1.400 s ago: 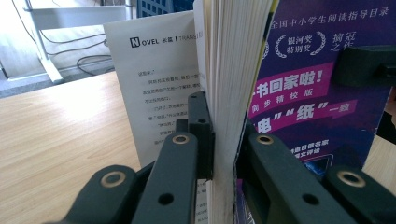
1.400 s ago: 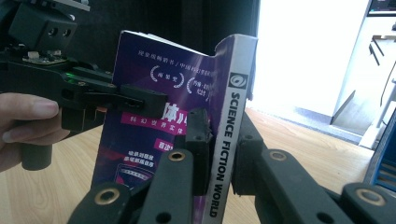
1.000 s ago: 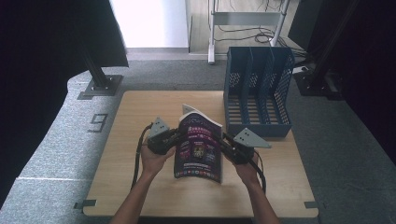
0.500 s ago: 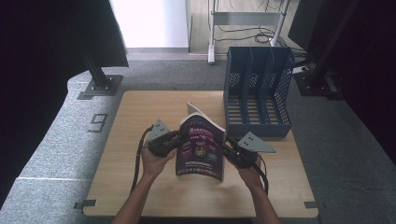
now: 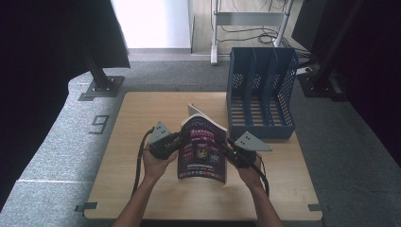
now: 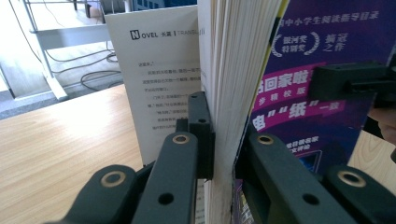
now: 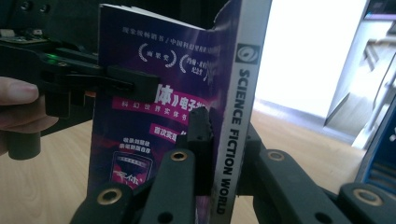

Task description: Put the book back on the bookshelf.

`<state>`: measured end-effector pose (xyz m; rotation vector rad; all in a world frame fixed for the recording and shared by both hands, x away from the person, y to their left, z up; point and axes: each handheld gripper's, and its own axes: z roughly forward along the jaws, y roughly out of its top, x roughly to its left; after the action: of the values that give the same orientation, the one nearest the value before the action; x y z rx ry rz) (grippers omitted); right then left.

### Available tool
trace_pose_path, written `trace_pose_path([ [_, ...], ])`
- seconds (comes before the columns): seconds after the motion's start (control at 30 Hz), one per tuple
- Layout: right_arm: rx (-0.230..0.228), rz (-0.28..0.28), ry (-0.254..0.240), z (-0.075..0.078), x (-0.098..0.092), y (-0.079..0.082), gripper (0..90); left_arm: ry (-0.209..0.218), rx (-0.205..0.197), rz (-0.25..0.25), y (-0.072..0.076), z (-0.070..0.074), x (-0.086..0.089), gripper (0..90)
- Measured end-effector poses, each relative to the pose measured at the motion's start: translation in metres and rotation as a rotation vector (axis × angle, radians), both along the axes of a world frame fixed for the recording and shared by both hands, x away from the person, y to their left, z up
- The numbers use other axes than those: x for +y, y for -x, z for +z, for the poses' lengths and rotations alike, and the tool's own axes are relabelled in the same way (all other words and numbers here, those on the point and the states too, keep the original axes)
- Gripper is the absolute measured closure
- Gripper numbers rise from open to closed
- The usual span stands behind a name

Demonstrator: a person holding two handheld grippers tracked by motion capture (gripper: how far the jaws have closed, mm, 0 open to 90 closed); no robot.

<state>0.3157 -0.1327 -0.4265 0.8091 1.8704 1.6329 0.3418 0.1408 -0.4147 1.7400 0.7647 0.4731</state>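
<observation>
Grey carpet lies around the wooden bench (image 5: 142, 123), and a blue file rack (image 5: 261, 94) with three compartments stands at the upper right of the bench in the high view. Near the middle of the frame, a purple magazine (image 5: 202, 150) is held up between two hands, its lower edge close to the wood (I cannot tell if it touches).

At the left of the magazine the left claw (image 5: 178, 140) is clenched on the open edge; in the left gripper view its black jaws press the stack of pages (image 6: 233, 93) from both sides, with a white printed page (image 6: 159, 84) standing loose behind them. At the right of the magazine the right claw (image 5: 226, 147) is clenched on the spine (image 7: 236, 121); in the right gripper view the white spine with the words SCIENCE FICTION WORLD sits between the jaws, and the other claw shows at the left of that frame, with fingers (image 7: 18, 107) around it.

Both forearms come in from the bottom of the high view.
</observation>
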Motion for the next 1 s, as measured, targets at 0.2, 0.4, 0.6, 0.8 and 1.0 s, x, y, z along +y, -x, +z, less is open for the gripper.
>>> trace_pose_path([
  [0.2, -0.087, 0.011, -0.012, 0.003, -0.001, 0.004, 81.0, 0.018, -0.016, -0.001, -0.002, 0.009, 0.001, 85.0],
  [0.4, -0.05, 0.016, -0.017, -0.004, -0.006, 0.003, 77.3, 0.022, -0.007, -0.019, 0.0, 0.002, 0.001, 84.3],
  [0.6, 0.021, 0.055, -0.025, -0.004, -0.005, -0.01, 63.9, 0.026, -0.007, -0.027, 0.002, 0.002, 0.001, 84.6],
  [0.8, 0.054, 0.025, 0.014, -0.005, 0.001, -0.021, 76.0, 0.023, -0.012, -0.029, 0.002, 0.001, 0.002, 84.6],
  [1.0, 0.007, 0.053, 0.035, -0.005, -0.001, -0.008, 80.8, 0.029, -0.021, -0.041, 0.003, 0.0, 0.006, 82.1],
])
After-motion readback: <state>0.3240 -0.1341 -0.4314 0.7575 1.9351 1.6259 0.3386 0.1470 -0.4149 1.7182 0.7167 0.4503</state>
